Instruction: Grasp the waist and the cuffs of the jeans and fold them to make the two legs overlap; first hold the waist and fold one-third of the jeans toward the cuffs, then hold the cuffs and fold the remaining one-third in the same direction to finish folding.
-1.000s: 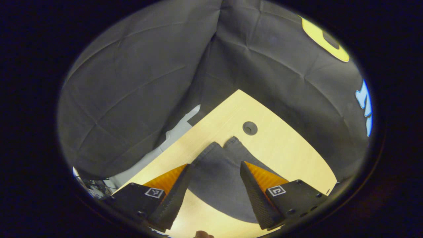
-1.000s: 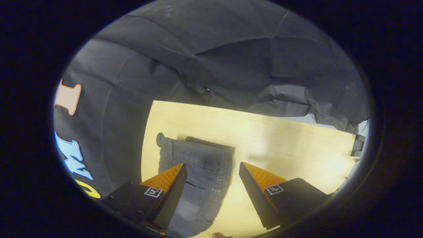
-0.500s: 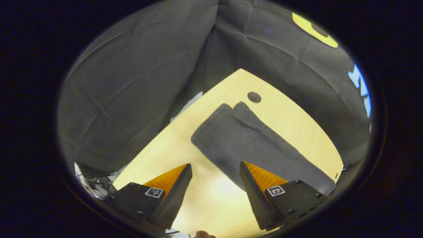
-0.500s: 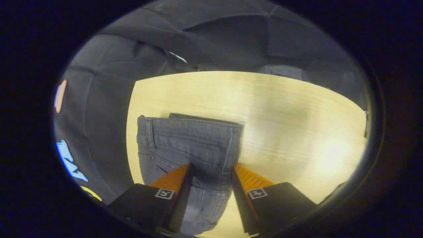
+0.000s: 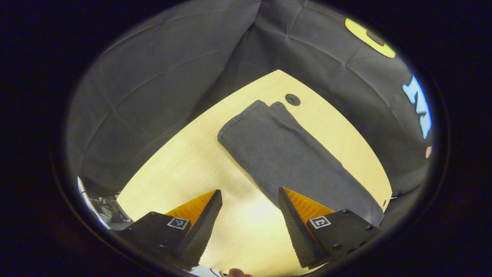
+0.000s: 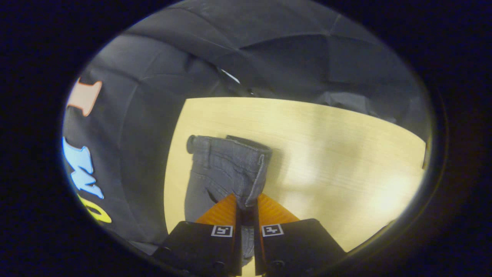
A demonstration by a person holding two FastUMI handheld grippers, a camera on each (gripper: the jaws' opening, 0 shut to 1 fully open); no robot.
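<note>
One pair of soft dark grey denim jeans lies on the pale wooden bench; the right gripper has its jaws pinched on them at lower middle, and the left gripper has its jaws wide apart.

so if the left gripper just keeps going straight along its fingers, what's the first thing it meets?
Probably bare table: the open left gripper points at the light wooden tabletop. The folded dark grey jeans leg lies right of that line, by the right finger. Depth is unclear.
</note>
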